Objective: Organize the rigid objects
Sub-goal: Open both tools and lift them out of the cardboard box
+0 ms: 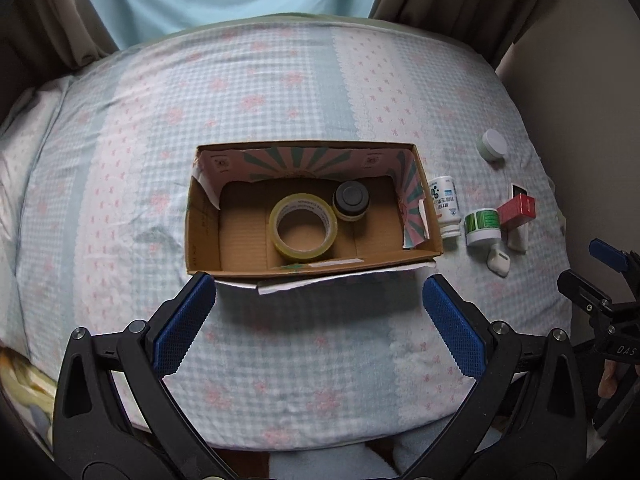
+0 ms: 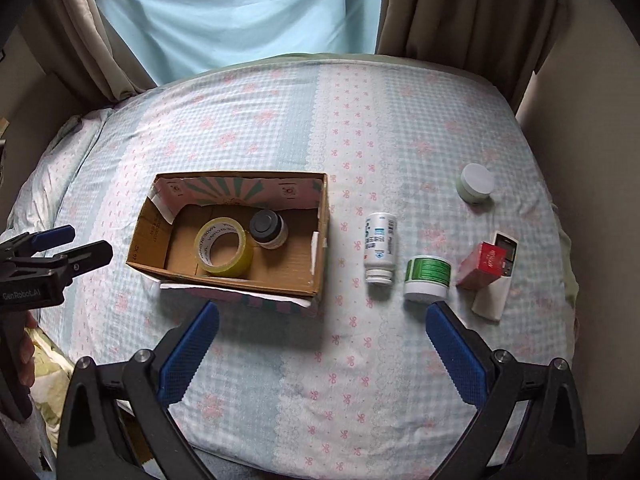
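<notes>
Right gripper [image 2: 322, 322] blocks the green-labelled jar's [image 2: 427, 278] near edge; the white earbud case [image 1: 498, 259] shows only from the left wrist. Both it and the left gripper [image 1: 319, 294] gape wide, empty. Tape roll [image 2: 223, 253] and dark-lidded jar [image 2: 268, 229] sit inside the cardboard box [image 2: 320, 240]; white bottle [image 2: 380, 248] lies at three o'clock of it.

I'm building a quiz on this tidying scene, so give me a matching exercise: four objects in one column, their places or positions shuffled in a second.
Things:
1. tape roll
2. white bottle
3. red box
4. green-sided jar

Places:
A. lying on its side just right of the cardboard box
B. alone, farthest back on the bed
C. inside the cardboard box
D. resting on the white remote

Pairs: 1-C, 2-A, 3-D, 4-B
</notes>
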`<move>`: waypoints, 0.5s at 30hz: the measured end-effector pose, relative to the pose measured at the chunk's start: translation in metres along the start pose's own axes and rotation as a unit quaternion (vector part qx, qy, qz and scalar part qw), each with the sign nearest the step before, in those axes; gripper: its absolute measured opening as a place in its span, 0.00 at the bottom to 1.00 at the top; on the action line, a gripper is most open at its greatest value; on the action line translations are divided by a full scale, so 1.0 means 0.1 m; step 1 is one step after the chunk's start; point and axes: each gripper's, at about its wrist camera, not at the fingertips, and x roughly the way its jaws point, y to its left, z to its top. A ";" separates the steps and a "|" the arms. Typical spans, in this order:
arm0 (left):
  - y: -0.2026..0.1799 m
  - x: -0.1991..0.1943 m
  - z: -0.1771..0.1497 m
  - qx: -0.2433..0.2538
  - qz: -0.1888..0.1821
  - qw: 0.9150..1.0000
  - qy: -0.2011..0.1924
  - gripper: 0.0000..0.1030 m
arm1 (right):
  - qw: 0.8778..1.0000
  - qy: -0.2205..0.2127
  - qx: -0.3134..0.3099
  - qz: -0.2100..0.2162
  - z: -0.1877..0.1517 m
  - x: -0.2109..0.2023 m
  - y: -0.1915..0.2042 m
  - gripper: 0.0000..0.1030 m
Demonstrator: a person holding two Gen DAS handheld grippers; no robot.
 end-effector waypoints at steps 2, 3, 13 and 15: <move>-0.24 -0.06 -0.07 -0.013 0.000 1.000 0.001 1.00 | 1.000 -0.008 0.002 0.002 -0.11 -0.10 -0.28 1.00; -0.35 -0.09 -0.10 -0.020 -0.004 1.000 -0.001 1.00 | 1.000 -0.009 0.002 -0.001 -0.16 -0.14 -0.42 1.00; -1.47 0.02 -0.15 -0.053 -0.021 0.998 -0.001 1.00 | 0.996 -0.029 -0.080 0.026 -0.30 -0.28 -1.48 1.00; -1.66 0.06 -0.12 -0.054 -0.020 0.998 0.001 1.00 | 0.994 -0.031 -0.104 0.030 -0.28 -0.24 -1.59 1.00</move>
